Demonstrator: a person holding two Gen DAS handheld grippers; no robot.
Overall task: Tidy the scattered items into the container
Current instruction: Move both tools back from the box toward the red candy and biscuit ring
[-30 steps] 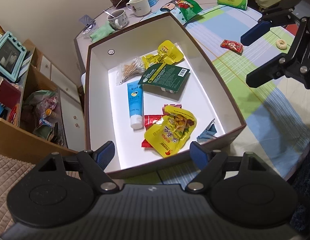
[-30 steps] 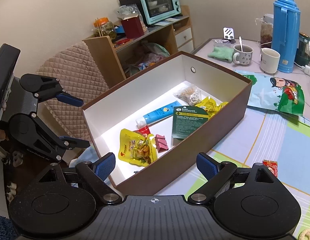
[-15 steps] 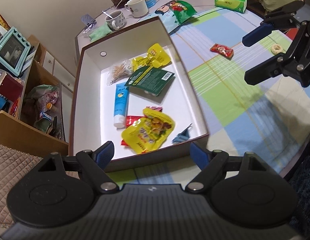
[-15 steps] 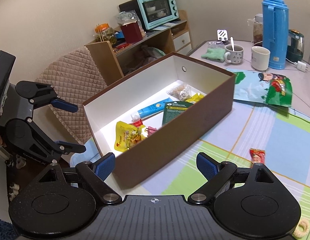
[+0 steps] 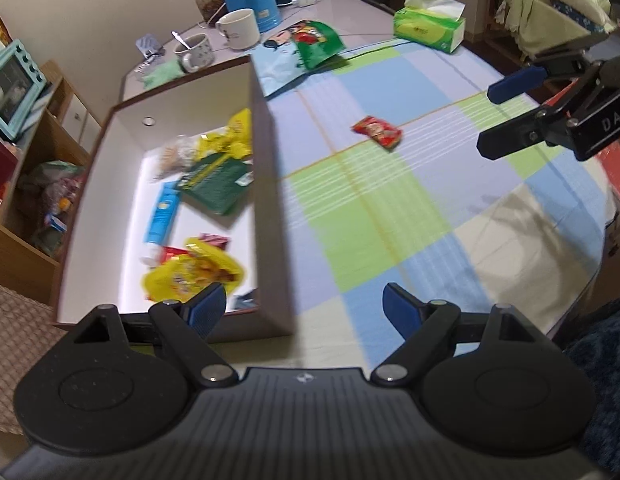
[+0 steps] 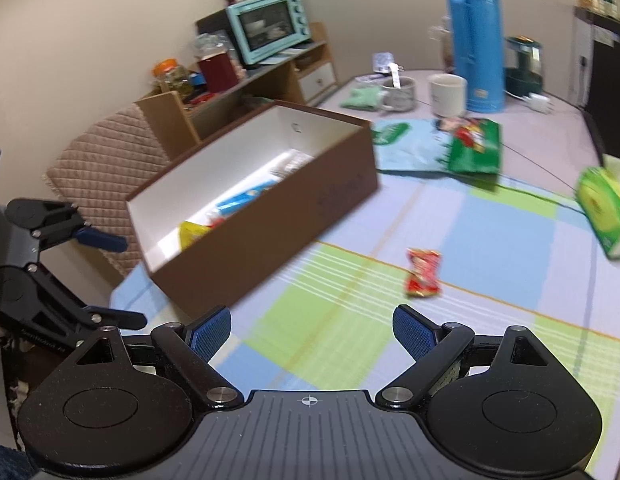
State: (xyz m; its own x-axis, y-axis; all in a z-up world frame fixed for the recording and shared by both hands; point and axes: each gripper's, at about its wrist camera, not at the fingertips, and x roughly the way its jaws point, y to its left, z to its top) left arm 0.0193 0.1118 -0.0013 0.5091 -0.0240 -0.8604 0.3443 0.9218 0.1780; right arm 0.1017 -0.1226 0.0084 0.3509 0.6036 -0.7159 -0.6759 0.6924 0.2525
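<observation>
A brown box [image 5: 266, 184] [image 6: 270, 216] with white inside stands on the checked tablecloth. In it lie a yellow snack pack [image 5: 194, 272], a blue tube [image 5: 162, 212], a dark green packet [image 5: 218, 180] and other small packs. A red snack packet [image 5: 377, 131] [image 6: 423, 272] lies loose on the cloth right of the box. My left gripper [image 5: 304, 308] is open and empty near the box's front right corner. My right gripper [image 6: 311, 330] is open and empty over the cloth, short of the red packet; it also shows from the side [image 5: 505, 116].
A big green-and-blue snack bag [image 5: 306, 44] [image 6: 453, 144], a green tissue box [image 5: 429, 24] [image 6: 605, 204], two mugs [image 5: 238, 28], and a blue thermos [image 6: 475, 40] stand at the table's far end. A shelf with a teal oven [image 6: 270, 24] stands left of the table.
Both grippers have swung right, away from the box and towards the open cloth with the red packet. The box now sits to the left in both views. Both stay open.
</observation>
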